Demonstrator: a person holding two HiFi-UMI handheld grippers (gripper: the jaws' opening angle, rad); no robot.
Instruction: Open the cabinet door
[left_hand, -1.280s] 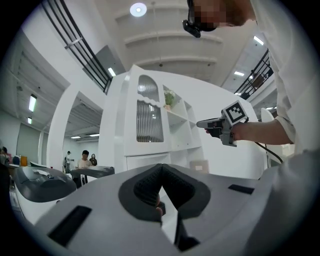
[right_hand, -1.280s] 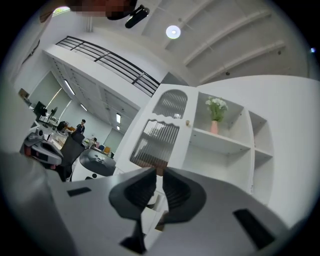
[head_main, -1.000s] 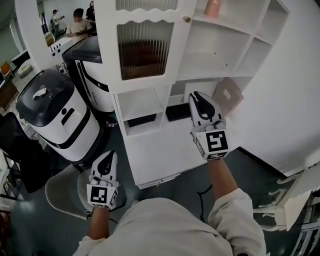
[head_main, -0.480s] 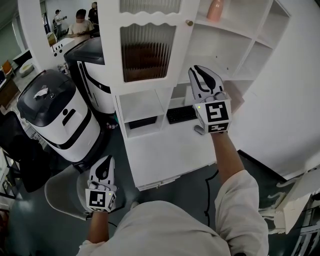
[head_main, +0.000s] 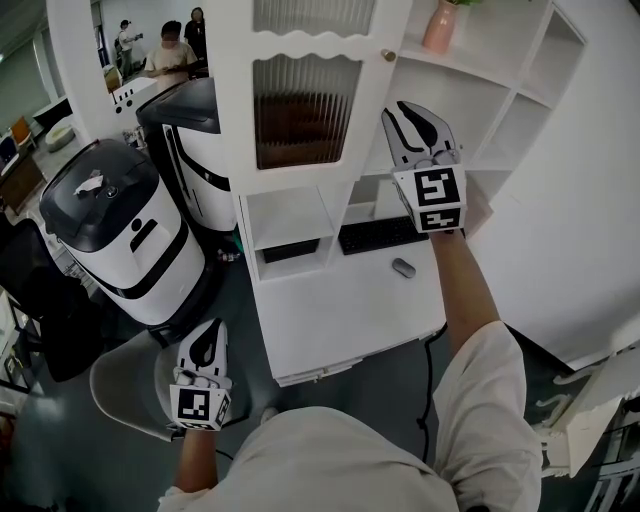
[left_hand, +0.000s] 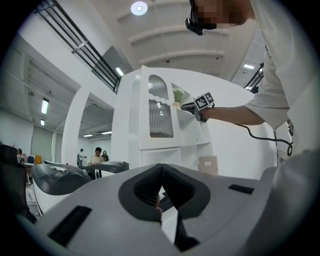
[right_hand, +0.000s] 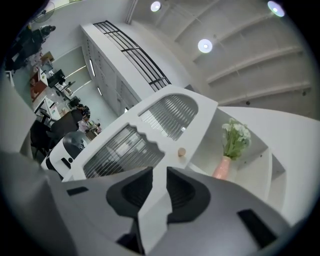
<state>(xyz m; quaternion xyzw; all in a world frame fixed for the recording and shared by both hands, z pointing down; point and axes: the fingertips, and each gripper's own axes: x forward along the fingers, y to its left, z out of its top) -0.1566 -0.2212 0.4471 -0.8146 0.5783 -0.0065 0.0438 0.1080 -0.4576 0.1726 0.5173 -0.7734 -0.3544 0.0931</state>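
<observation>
Cabinet door (head_main: 300, 110) closed, top cut off; right gripper (head_main: 416, 122) near its knob (head_main: 387, 55), jaws just opening, empty; left gripper (head_main: 207, 345) pinched together, well below.

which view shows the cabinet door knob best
The right gripper view: the knob sits close, near the picture's centre. The head view shows it small on the door's edge; the left gripper view, too small to tell.

The head view looks steeply down, both gripper views look upward, all sharing the white cabinet (head_main: 232, 100).

Dark floor (head_main: 45, 450), white wall (head_main: 590, 250) — ceiling lights (left_hand: 139, 7)
</observation>
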